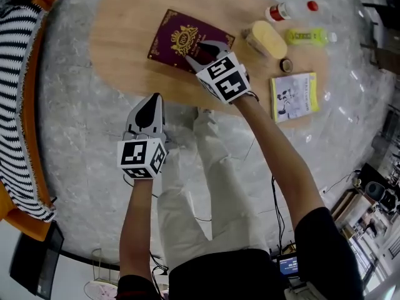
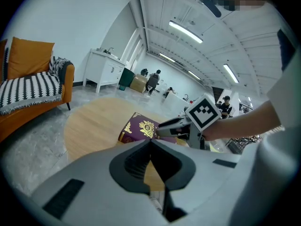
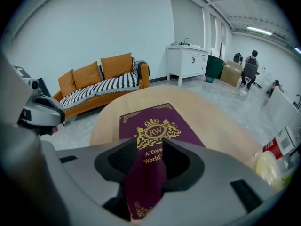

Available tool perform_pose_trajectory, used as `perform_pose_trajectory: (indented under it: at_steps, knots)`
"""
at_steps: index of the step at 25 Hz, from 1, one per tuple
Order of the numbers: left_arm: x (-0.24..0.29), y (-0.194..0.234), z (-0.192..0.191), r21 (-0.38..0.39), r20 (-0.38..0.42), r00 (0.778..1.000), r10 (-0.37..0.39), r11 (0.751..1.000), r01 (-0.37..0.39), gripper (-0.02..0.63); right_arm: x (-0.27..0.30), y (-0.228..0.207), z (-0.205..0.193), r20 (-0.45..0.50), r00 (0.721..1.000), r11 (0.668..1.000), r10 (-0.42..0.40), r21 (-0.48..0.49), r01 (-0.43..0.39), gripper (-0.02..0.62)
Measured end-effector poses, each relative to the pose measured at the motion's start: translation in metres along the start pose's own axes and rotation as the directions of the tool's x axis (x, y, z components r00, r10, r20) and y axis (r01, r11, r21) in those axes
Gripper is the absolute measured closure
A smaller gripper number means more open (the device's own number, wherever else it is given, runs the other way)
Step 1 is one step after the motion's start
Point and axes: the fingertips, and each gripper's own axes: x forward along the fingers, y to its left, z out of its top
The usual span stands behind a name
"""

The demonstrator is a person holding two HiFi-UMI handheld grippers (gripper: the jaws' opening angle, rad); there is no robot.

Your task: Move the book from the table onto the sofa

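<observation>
Maroon book [image 1: 180,37] under our spread right gripper [image 1: 203,49].
We hold the right gripper's jaws apart over the book, pressing on nothing; the book lies flat on the round wooden table [image 1: 119,49]. Our left gripper [image 1: 151,100] hangs clenched and empty short of the table, above the grey floor [image 1: 75,142]. The striped sofa [image 1: 15,105] stands well apart, at our left.

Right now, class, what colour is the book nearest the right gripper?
The book is dark maroon with gold decoration, clearest in the right gripper view.
</observation>
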Motion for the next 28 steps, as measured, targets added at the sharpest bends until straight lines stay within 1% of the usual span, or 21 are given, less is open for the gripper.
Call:
perform_pose_trajectory:
  at_steps: [4, 7, 12, 17, 22, 25, 28]
  knots:
    - [-0.002, 0.004, -0.004, -0.008, -0.009, 1.0, 0.009, 1.0, -0.009, 0.589, 0.008, -0.015, 0.002, -0.024, 1.0, 1.0, -0.02, 0.0, 0.02, 0.408]
    - [-0.002, 0.007, -0.006, -0.018, -0.013, 1.0, 0.016, 1.0, -0.016, 0.589, 0.014, -0.024, 0.004, -0.044, 0.999, 1.0, -0.023, -0.004, 0.022, 0.405]
    - [0.0, 0.009, -0.01, -0.011, -0.031, 0.999, 0.009, 1.0, -0.009, 0.589, 0.024, -0.031, -0.002, -0.081, 0.997, 1.0, -0.019, 0.018, 0.02, 0.396]
    - [0.001, 0.014, -0.013, -0.025, -0.038, 0.999, 0.008, 1.0, -0.009, 0.589, 0.024, -0.032, -0.002, -0.055, 0.998, 0.999, -0.019, 0.027, 0.02, 0.396]
    - [0.001, 0.017, -0.015, -0.022, -0.041, 0.999, 0.008, 1.0, -0.009, 0.589, 0.024, -0.03, -0.004, -0.055, 0.998, 0.999, -0.029, 0.021, 0.03, 0.397]
    - [0.0, 0.021, -0.016, -0.047, -0.035, 0.999, 0.012, 0.999, -0.013, 0.589, 0.024, -0.028, -0.005, -0.049, 0.998, 0.999, -0.031, 0.041, 0.033, 0.427]
    - [-0.002, 0.025, -0.019, -0.06, -0.034, 0.999, 0.015, 0.998, -0.017, 0.589, 0.024, -0.022, -0.006, -0.039, 0.999, 0.998, -0.027, 0.056, 0.029, 0.431]
